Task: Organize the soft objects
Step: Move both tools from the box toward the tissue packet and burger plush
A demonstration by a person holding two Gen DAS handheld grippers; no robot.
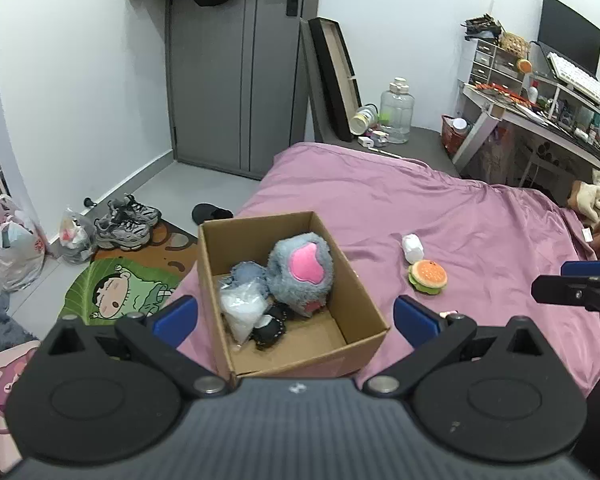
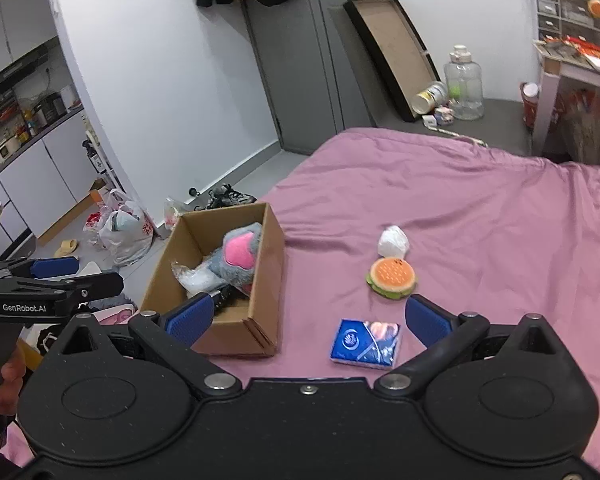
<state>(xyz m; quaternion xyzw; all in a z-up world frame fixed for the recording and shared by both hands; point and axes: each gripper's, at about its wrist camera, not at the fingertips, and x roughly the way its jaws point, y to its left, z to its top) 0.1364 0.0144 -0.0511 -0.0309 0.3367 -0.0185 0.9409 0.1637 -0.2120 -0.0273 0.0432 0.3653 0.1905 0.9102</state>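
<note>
One cardboard box sat on the pink bed cover. Inside it were four soft things: one big grey and pink fluffy toy, one small blue fuzzy toy, one clear bag of white stuff and one black thing. Three things lay outside on the cover: one burger toy, one small white bundle and one blue tissue pack. The left gripper hung over the box, fingers wide apart and holding nothing. The right gripper hung above the tissue pack, also wide apart and empty.
</note>
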